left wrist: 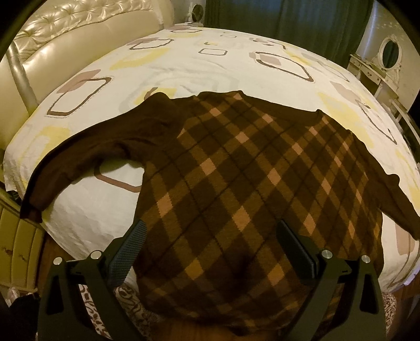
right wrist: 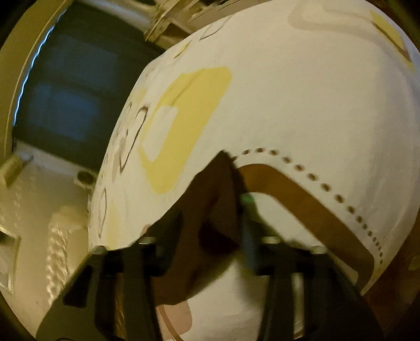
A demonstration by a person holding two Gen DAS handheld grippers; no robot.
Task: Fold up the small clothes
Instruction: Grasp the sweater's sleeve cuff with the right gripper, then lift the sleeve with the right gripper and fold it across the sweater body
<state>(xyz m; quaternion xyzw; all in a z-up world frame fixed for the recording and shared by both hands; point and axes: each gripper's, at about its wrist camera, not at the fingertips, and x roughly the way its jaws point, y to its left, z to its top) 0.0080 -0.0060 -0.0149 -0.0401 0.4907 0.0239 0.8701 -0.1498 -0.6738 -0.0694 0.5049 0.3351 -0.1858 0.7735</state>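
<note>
Sweater (left wrist: 236, 168), brown plaid, lies spread flat on the bed (left wrist: 183, 65), hem toward the near edge; left gripper (left wrist: 210, 249) hovers over the hem, fingers wide; right gripper (right wrist: 207, 236) pinches a dark sleeve end; folding that sleeve onto the body seems next; headboard (left wrist: 78, 34) behind obstructs nothing.

bed (left wrist: 183, 68): white patterned sheet | headboard (left wrist: 73, 34): cream, tufted | curtains (left wrist: 302, 23): dark green | dressing table (left wrist: 375, 76): white, oval mirror | light: dim, warm
</note>
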